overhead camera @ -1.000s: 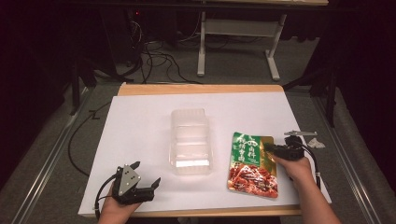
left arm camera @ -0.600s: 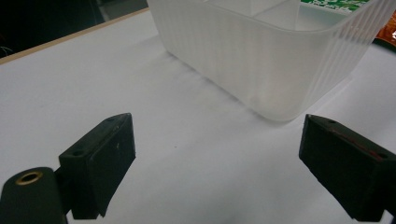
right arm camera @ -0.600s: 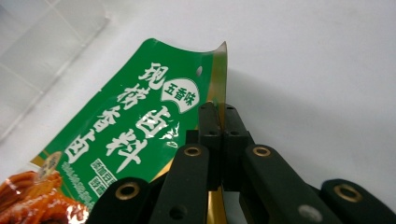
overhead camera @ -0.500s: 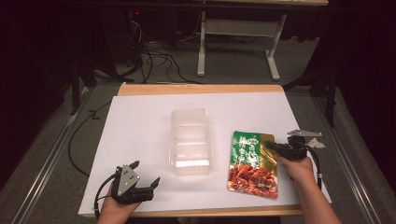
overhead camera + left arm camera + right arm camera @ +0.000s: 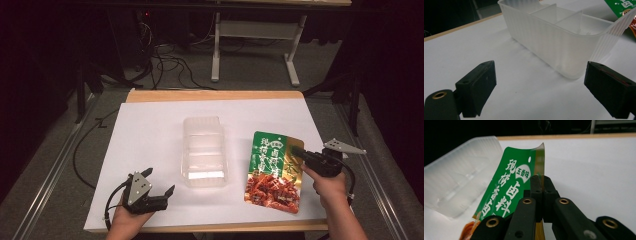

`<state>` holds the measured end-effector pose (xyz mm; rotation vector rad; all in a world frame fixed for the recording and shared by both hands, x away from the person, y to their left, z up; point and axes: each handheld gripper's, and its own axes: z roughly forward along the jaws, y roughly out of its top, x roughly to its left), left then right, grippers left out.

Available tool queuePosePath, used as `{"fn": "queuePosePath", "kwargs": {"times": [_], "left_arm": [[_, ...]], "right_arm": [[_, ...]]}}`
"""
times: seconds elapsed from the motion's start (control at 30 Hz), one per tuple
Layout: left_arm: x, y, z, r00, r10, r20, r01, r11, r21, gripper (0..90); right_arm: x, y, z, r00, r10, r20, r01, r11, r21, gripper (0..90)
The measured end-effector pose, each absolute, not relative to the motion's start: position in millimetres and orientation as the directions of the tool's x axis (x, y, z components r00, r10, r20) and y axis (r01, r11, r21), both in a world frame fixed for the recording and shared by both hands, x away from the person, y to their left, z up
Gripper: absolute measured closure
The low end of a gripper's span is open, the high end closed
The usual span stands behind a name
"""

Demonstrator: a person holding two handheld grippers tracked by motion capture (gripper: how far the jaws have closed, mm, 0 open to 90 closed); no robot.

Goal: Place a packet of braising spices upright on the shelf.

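A green and red food packet (image 5: 274, 170) hangs by its right edge above the white table, lower end near the surface. My right gripper (image 5: 295, 151) is shut on that edge; in the right gripper view its jaws pinch the packet's (image 5: 510, 186) yellow-green side, gripper (image 5: 540, 180) closed tight. A clear plastic tray with dividers (image 5: 203, 151) sits mid-table. Near the front left my left gripper (image 5: 159, 187) stands open, pointing toward the tray. In the left gripper view the tray (image 5: 554, 37) lies ahead of the gripper (image 5: 544, 82), nothing between its pads.
The white sheet (image 5: 150, 130) covers the wooden table (image 5: 215, 95). Beyond the far edge are cables and a metal frame (image 5: 255, 35) on the floor. Rails (image 5: 45, 185) run along both sides of the table.
My right gripper has closed on the packet's right edge and risen, lifting that side off the table. The left gripper has stayed in place.
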<state>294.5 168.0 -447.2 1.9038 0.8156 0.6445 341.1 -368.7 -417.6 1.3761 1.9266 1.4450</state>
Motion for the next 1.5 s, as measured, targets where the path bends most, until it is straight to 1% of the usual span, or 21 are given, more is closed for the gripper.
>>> {"fn": "queuePosePath", "kwargs": {"times": [0.23,0.37,0.8,0.9,1.13,1.27,1.5], "left_arm": [[299,160,-447,0.660,0.745,0.097,0.262,-0.349,0.900,10.8],[301,158,-447,0.664,0.741,0.099,0.259,-0.353,0.899,10.8],[298,163,-448,0.655,0.749,0.099,0.264,-0.349,0.899,10.8],[296,165,-448,0.649,0.754,0.099,0.268,-0.349,0.898,10.9],[290,171,-449,0.633,0.767,0.105,0.274,-0.349,0.896,10.9],[286,176,-449,0.622,0.776,0.109,0.275,-0.346,0.897,10.9],[283,182,-449,0.609,0.786,0.110,0.278,-0.341,0.898,10.9]], "right_arm": [[318,-371,-391,-0.460,0.860,0.220,0.358,-0.047,0.932,90.0],[307,-370,-379,-0.475,0.860,0.187,0.293,-0.045,0.955,90.0],[293,-360,-353,-0.488,0.867,0.100,0.129,-0.041,0.991,90.0],[294,-359,-350,-0.477,0.877,0.060,0.102,-0.013,0.995,90.0],[299,-355,-345,-0.498,0.864,0.080,0.073,-0.050,0.996,90.0],[304,-345,-342,-0.533,0.842,0.081,0.065,-0.055,0.996,90.0],[310,-315,-337,-0.591,0.805,0.061,0.050,-0.039,0.998,90.0]]}}
